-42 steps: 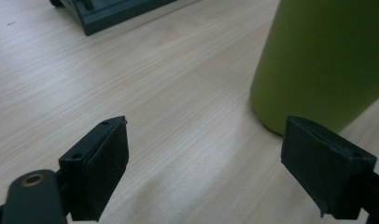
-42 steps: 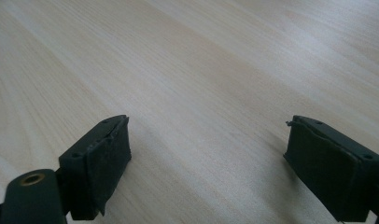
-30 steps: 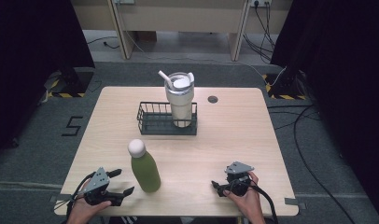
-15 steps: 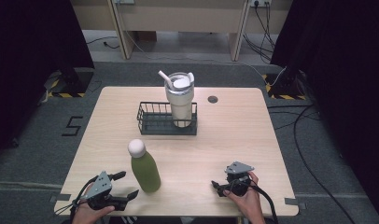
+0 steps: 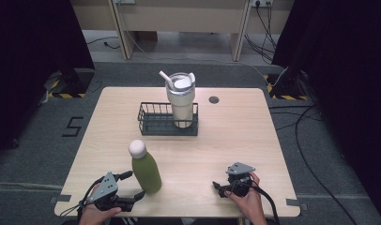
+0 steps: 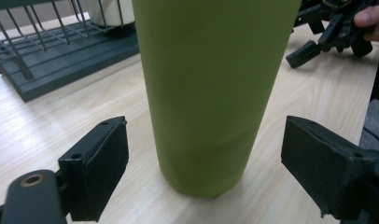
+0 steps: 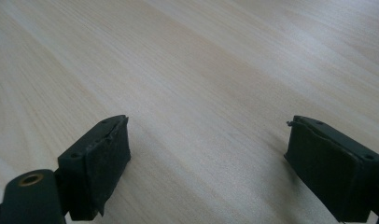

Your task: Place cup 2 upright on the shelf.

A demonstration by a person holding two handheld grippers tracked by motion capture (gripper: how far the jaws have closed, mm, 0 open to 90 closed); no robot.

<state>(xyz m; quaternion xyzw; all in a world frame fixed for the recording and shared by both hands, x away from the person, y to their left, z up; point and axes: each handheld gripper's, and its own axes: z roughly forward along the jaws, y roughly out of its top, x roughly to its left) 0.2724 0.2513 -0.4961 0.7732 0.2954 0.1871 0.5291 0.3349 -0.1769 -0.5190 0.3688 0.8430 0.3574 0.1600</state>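
Note:
A green bottle (image 5: 147, 172) with a white cap stands upright near the table's front left. My left gripper (image 5: 133, 186) is open, and its jaws flank the bottle's base without touching it. In the left gripper view the bottle (image 6: 211, 84) rises between the two black pads (image 6: 100, 163) of the left gripper (image 6: 208, 158). My right gripper (image 5: 220, 189) lies low on the table at the front right, held by a hand. In its own view the right gripper (image 7: 208, 158) is open over bare wood.
A dark wire basket (image 5: 156, 123) sits mid-table with a cream tumbler (image 5: 181, 98) with lid and straw standing in its right end. A small dark round spot (image 5: 214, 100) marks the tabletop behind. The table's front edge (image 5: 179, 216) is close to both hands.
My left gripper has edged right toward the green bottle, so its jaws now sit on either side of the base. The right gripper has stayed put.

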